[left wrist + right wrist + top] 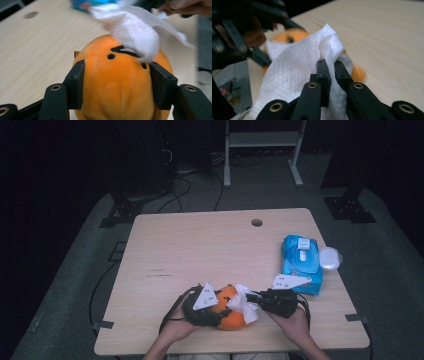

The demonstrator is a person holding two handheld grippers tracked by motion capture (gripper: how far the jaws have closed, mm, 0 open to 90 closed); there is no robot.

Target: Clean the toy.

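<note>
Our left gripper (116,85) clamps the round orange plush toy (120,87); right gripper (331,75), at its 3 o'clock, pinches a white textured wipe (294,72) against it.

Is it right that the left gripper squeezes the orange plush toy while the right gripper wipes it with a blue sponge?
Not quite: the right gripper holds a white wipe, not a blue sponge, as the right gripper view shows. The rest stands: the left gripper squeezes the orange plush toy while the wipe is rubbed on it.

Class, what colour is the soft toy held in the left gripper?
Orange, with small black face marks; the soft toy shows best in the left gripper view.
</note>
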